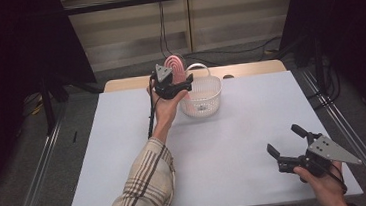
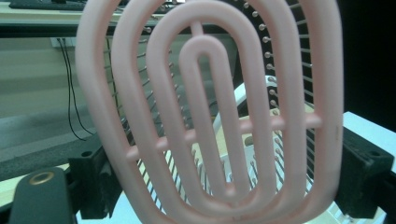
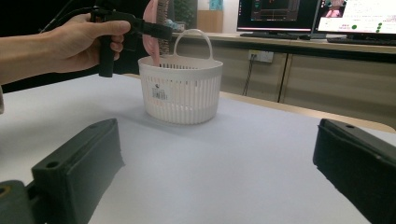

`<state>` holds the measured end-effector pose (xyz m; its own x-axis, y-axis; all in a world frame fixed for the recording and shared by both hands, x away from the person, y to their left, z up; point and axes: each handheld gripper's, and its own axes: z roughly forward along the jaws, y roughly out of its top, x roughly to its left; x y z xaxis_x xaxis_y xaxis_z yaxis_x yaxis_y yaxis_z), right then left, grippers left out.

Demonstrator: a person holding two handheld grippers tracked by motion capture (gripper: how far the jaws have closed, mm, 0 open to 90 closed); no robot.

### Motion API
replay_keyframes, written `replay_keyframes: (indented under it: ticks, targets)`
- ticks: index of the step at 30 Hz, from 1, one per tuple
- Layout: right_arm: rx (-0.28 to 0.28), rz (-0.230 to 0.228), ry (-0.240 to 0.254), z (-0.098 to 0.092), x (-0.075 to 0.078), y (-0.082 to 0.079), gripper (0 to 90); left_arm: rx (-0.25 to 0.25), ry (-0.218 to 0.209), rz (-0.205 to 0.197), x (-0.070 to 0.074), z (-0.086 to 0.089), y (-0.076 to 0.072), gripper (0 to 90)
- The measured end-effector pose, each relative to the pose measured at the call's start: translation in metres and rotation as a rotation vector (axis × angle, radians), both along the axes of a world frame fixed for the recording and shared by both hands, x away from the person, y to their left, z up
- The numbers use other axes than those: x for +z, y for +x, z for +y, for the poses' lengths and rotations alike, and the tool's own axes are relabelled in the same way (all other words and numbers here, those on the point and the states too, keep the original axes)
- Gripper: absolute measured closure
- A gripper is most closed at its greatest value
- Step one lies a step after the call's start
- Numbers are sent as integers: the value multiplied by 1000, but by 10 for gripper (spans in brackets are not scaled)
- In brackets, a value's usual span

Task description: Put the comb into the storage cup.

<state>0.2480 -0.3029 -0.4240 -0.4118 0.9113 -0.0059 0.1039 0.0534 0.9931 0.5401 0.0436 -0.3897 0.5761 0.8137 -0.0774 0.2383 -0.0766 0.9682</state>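
Note:
A pink hairbrush with an oval slotted head stands upright over a white slatted basket, its lower end pointing down into it. My left gripper holds the head between its jaws, and both rims of the head touch the pads. It hangs just above the basket's near-left rim. Through the brush slots I see the basket's handle. My right gripper rests low near the table's front right, jaws wide apart with nothing between them, facing the basket.
The white table top stretches between the basket and my right gripper. A plaid sleeve crosses the left middle. Metal frame rails run along both sides. Monitors and a desk stand beyond the far edge.

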Motion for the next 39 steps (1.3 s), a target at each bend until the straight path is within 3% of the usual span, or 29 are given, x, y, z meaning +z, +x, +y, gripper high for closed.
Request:
replay_keyframes:
  ticks: [29,39]
  targets:
    - [8,9,-3,1,-1,1,4,-39,5,23,1,18,3,91]
    - [9,10,-6,1,-1,1,4,-56,4,24,3,21,1,116]
